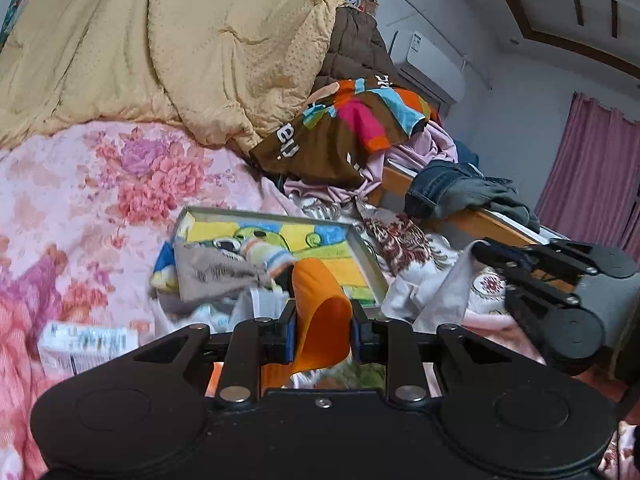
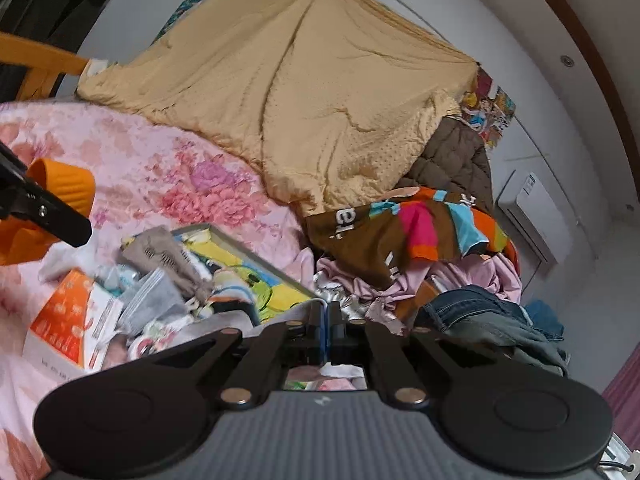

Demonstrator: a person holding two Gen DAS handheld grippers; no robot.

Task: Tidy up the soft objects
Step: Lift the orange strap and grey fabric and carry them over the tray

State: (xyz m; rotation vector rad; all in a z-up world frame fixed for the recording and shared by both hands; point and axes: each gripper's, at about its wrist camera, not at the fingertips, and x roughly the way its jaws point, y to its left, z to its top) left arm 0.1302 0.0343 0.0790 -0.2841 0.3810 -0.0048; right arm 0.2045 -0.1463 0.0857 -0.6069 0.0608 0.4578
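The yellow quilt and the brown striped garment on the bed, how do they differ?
The yellow quilt is one plain pale colour; the brown striped garment carries pink, orange and blue stripes plus white lettering. The yellow quilt is far larger and hangs up against the wall, while the brown striped garment lies crumpled atop a clothes pile beside it. Both are soft fabric on the same bed.

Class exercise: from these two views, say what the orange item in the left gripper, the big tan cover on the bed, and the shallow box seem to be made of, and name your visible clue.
Orange item: probably smooth knit fabric; it folds limply in the left gripper.
Tan cover: likely padded quilted fabric, matte, puffy, with a dotted texture.
Shallow box: seemingly cardboard with a printed base and thin, stiff, straight walls.
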